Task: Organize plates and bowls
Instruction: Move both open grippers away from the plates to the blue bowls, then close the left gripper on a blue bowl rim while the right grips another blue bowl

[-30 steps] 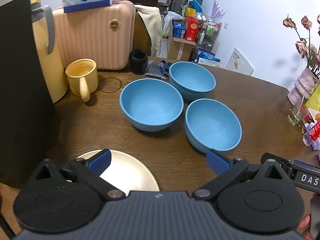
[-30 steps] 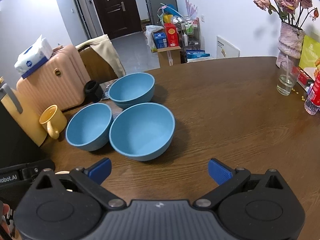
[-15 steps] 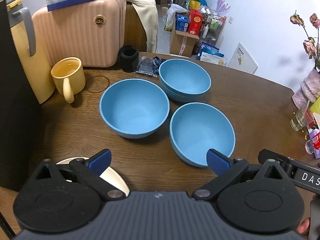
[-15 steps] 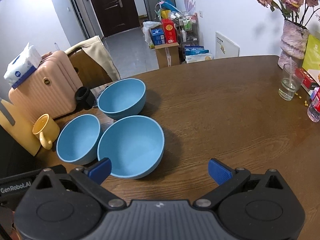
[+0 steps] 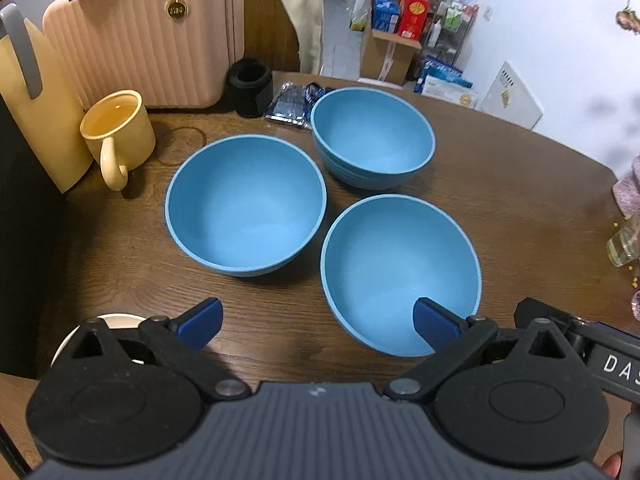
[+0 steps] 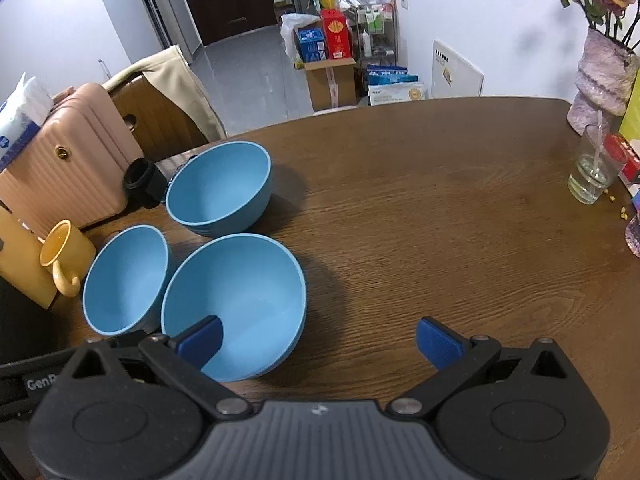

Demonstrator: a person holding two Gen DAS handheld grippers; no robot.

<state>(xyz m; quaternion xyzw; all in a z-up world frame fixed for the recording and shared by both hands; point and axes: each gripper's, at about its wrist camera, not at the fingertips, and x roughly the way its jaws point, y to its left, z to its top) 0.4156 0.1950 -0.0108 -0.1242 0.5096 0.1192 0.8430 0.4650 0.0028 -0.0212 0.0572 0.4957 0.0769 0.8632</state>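
Three blue bowls sit mouth-up on the table (image 6: 440,208), round, so no long axis. My left gripper (image 5: 316,320) and right gripper (image 6: 318,340) are spread wide, both closer than before to the nearest bowl (image 5: 396,264).

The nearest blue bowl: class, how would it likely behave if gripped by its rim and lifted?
The nearest bowl looks stiff, so it should keep its shape. Its smooth matte rim may slip between the pads. It is empty, so probably light, though its rounded base might rock when set down.
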